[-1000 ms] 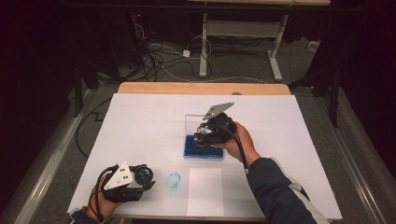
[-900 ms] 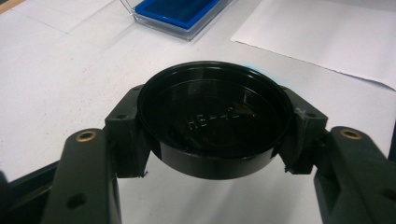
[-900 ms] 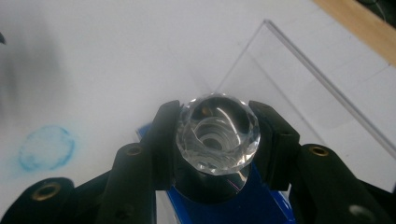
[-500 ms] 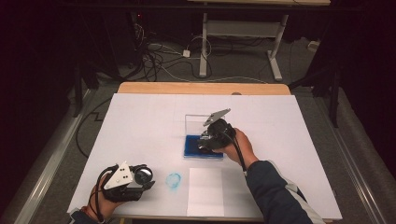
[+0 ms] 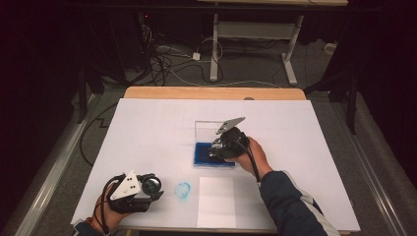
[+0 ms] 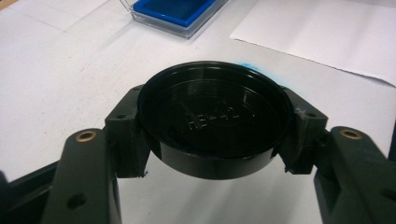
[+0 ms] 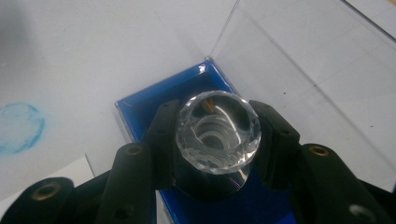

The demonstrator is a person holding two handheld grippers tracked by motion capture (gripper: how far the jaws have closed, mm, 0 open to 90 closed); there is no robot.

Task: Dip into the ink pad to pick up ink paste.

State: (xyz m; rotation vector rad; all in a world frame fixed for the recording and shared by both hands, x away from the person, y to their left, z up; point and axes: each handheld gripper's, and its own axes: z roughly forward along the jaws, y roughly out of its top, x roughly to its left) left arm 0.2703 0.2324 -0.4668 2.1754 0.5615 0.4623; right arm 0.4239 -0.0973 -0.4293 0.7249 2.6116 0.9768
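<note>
Black plastic cap (image 6: 212,121), round and shallow, sits clamped across its rim between the jaws of the left claw (image 5: 147,189), held low over the white worktop (image 5: 147,132) at the near left edge. It looks light and stiff, though smooth; the rim is the only sound place to hold it. Just right of this claw lies a blue ink smudge (image 5: 182,190), then a loose paper sheet (image 5: 216,201). Further right and ahead, the right claw (image 5: 219,147) holds a faceted clear stamp (image 7: 218,130) by its sides, directly over the blue ink pad (image 7: 149,105), whose clear lid (image 7: 299,70) stands open behind. This stamp appears hard, slick and liable to chip; grip should remain on its dark lower body, pressed squarely. Contact with the pad cannot be confirmed.
</note>
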